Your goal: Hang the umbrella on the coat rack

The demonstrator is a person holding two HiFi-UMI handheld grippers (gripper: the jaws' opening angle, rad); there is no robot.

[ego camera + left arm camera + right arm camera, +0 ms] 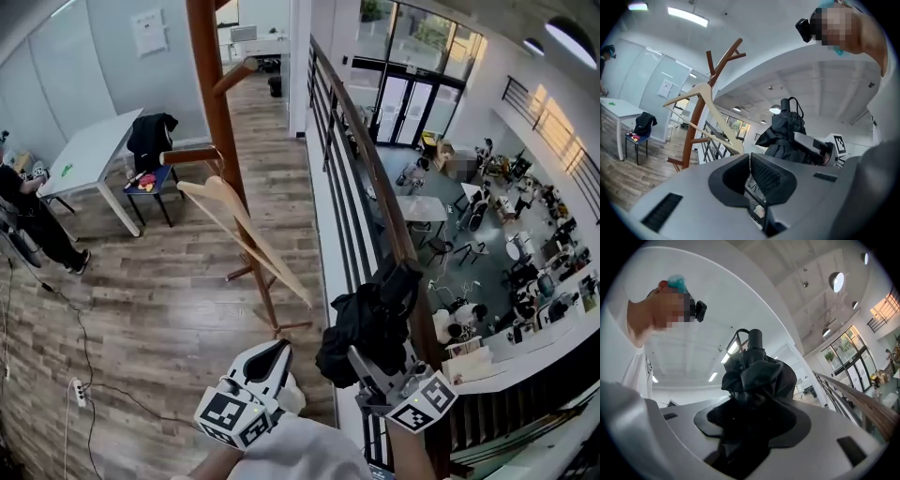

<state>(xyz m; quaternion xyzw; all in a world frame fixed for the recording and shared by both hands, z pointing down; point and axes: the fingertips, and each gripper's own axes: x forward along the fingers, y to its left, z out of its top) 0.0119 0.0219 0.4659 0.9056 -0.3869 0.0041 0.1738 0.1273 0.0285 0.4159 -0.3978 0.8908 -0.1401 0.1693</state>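
Right gripper (380, 373): lowest in the head view, just beside the railing (370, 169). Its jaws are clamped on the umbrella (366, 323), with the black fabric filling the gap between the pads.
Umbrella: folded and bunched, it stands up out of the right gripper and is clear of the rack. The stub handle (755, 338) and a thin strap loop (731, 341) are at the free end. Gripping it by the body probably leaves that loop free to go over a peg.
Left gripper (272, 361): just left of the right one and apart from the umbrella. Its pads meet with nothing between them. It seems to be kept in reserve, perhaps to steady the strap or the hanger.
Wooden hanger (239, 220): it hangs tilted from the rack and slants down toward the grippers. It sits between them and the pole, so the approach probably has to go round it.
Coat rack (217, 122): a brown pole that stands on the wood floor, well apart from the umbrella. A short lower peg (187, 156) points left and an upper peg (234, 77) angles up to the right.
Task progress: by my reading the umbrella is only being carried, and no hanging has begun.
Far side: a white table (94, 150), a chair with a dark jacket (150, 136), and a person (28, 211) at the left edge, all clear of the work.
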